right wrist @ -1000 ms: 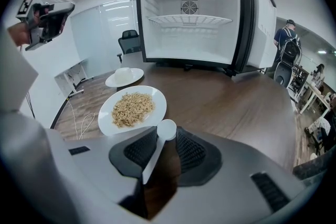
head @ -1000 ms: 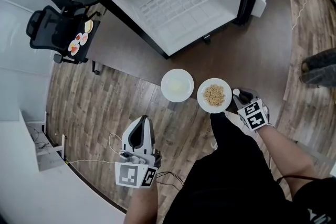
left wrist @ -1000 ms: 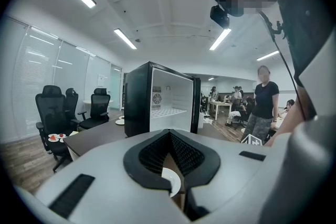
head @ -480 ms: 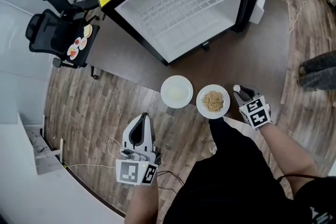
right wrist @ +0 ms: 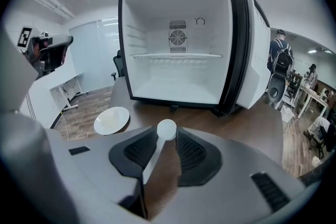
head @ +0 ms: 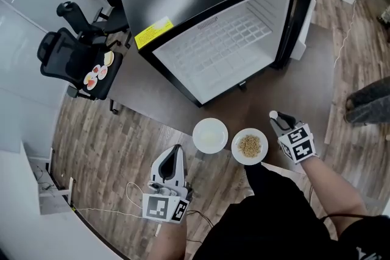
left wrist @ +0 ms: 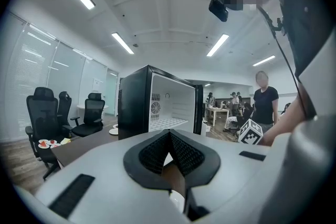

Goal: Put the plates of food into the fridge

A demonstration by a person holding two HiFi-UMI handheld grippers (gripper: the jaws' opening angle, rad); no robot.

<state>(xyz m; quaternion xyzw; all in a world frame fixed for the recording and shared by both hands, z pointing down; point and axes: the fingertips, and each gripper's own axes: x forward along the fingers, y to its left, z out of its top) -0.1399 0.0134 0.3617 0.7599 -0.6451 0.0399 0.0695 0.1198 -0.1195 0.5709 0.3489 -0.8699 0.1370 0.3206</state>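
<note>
Right gripper view | ribbed right tongs point(right wrist: 167, 132) clamp white round-bowled spoon point(right wrist: 156, 153)

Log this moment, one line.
left gripper: shut, empty | right gripper: shut on spoon | food plate, second plate: on table | fridge: open

White left gripper point(head: 177, 150) and right gripper point(head: 275, 117) bear marker cubes point(head: 163, 206).
</note>
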